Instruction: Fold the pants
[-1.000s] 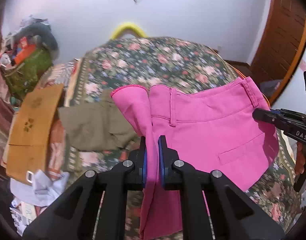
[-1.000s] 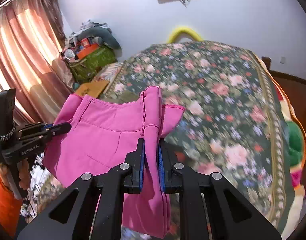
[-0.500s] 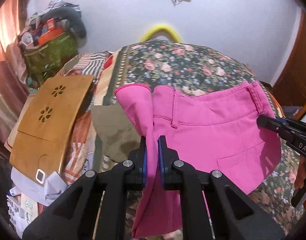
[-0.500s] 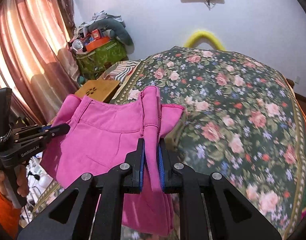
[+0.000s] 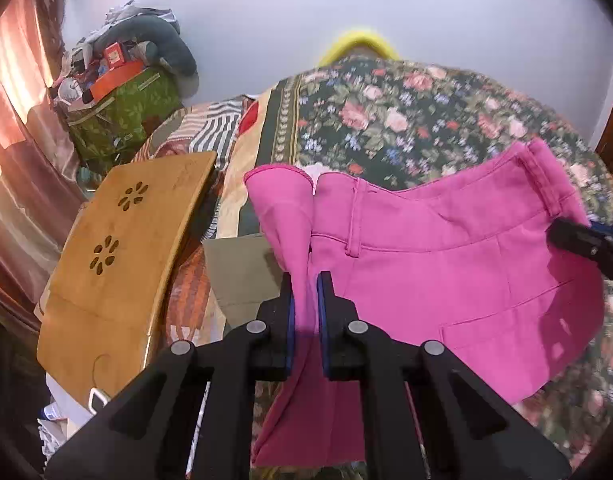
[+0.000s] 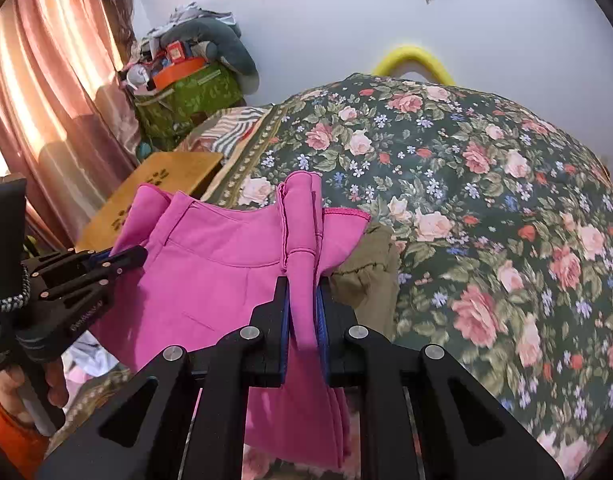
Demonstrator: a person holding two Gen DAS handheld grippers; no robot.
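Pink pants (image 5: pixel 438 264) hang in the air above the bed, stretched by the waistband between both grippers. My left gripper (image 5: pixel 305 284) is shut on one end of the waistband, with cloth hanging below it. My right gripper (image 6: pixel 302 288) is shut on the other bunched end of the pants (image 6: pixel 210 276). The right gripper's tip shows in the left wrist view (image 5: pixel 578 238), the left gripper in the right wrist view (image 6: pixel 118 258). The lower legs are hidden behind the gripper bodies.
A floral bedspread (image 6: pixel 486 184) covers the bed. An olive garment (image 5: pixel 242 272) lies on it under the pants. A wooden lap table (image 5: pixel 122 264) sits at the bed's left edge. A green bag with clutter (image 6: pixel 186 96) and curtains (image 6: pixel 46 100) stand left.
Both grippers have swung to the left with the pants still stretched between them; the lap table, bag and curtains have come further into view. Both grips are unchanged.
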